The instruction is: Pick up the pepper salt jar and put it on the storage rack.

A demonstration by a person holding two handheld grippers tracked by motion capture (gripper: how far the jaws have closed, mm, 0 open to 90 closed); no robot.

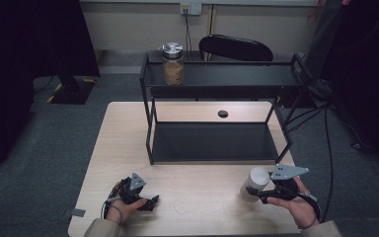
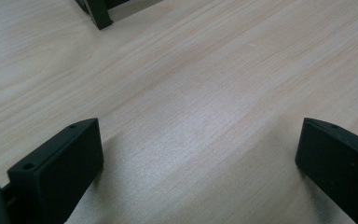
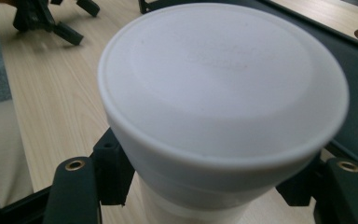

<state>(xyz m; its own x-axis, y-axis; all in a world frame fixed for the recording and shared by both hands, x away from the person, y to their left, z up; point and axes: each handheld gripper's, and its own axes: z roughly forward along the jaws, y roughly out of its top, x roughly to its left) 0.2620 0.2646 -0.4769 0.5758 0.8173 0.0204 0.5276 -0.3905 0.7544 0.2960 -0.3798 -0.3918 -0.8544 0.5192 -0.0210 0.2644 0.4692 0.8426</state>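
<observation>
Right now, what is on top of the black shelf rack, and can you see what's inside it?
On the rack's top shelf, at its left end, stands one glass jar with a metal lid. Brownish contents fill its lower part; what they are cannot be told.

No readable text, labels, brands, numbers or signs on anything in view; all surfaces are plain or too dim.
</observation>
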